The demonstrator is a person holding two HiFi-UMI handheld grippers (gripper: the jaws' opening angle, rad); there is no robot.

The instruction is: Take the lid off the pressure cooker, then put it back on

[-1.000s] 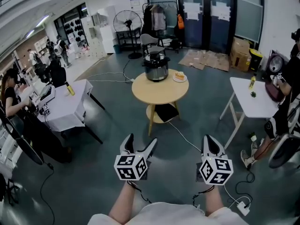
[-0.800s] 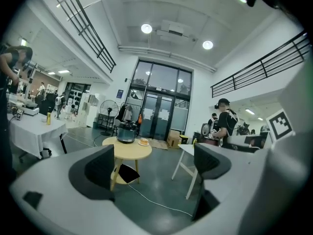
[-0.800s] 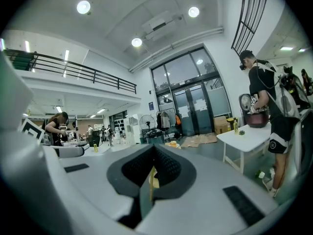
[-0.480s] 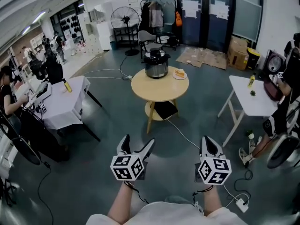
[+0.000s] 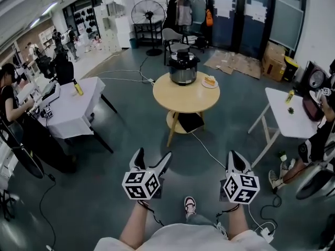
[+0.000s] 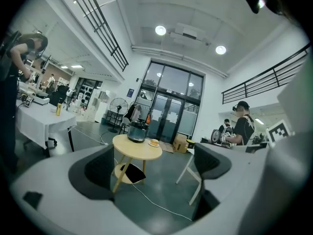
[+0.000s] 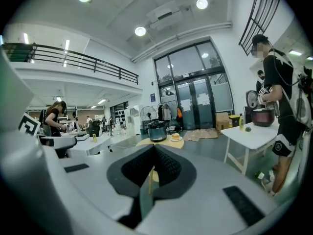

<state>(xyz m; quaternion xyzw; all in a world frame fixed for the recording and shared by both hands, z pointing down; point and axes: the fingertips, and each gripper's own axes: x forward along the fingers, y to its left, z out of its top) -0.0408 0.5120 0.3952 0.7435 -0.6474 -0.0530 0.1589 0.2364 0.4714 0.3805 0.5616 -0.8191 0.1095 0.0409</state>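
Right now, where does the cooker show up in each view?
Head view: cooker in the upper middle, at the far edge of the round table.
Left gripper view: cooker left of centre, small, on the table.
Right gripper view: cooker near the centre, small and distant.
Shared landmark: the round table under it.

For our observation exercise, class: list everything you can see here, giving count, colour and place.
pressure cooker: one, black and silver, on round table, lid on
round table: one, pale wood, centre
cake plate: one, white, beside cooker
left table: one, white, left
right table: one, white, right
fan: one, black, back wall
cardboard: flattened sheets, brown, floor by doors
left gripper: one, black jaws just opened wide, empty
right gripper: one, black jaws shut, empty
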